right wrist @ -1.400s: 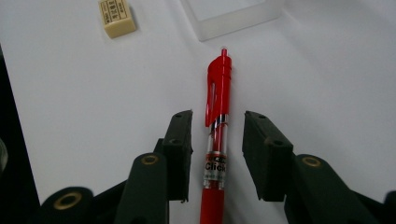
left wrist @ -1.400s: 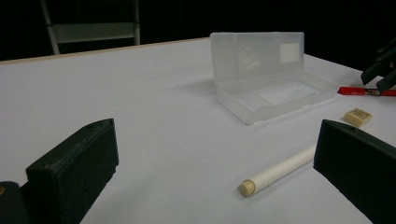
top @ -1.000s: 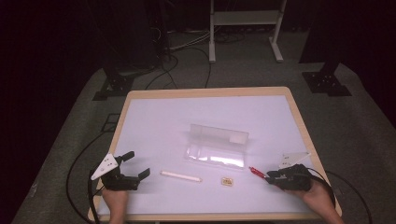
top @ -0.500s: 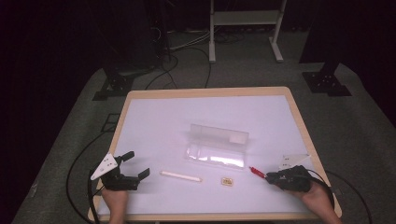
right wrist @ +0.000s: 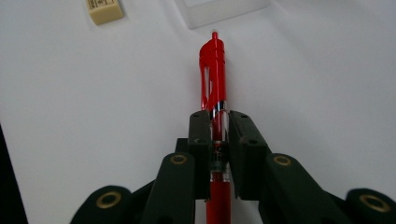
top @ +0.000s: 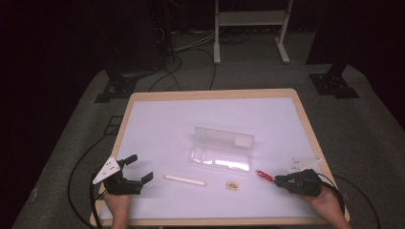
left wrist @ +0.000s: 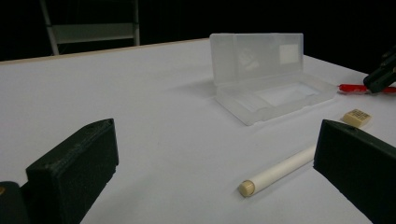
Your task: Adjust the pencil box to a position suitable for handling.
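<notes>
Red pen pinched at the near right of the table, left hand-held gripper waiting wide.

The white-topped table (top: 157,119) carries a clear plastic case (top: 222,150) lying open near its middle, lid standing up at the far side. Nearer the person, a white marker (top: 185,180) lies flat in front of the case, with a small eraser (top: 232,185) just to its right. At the near right edge the right hand-held gripper (top: 278,180) has just been closing and its pads now press on the barrel of a red pen (right wrist: 213,70), which lies on the table pointing toward the case's near right corner. The left hand-held gripper (top: 139,168) sits at the near left, jaws spread wide with nothing between them, the marker's end a little way ahead.
</notes>
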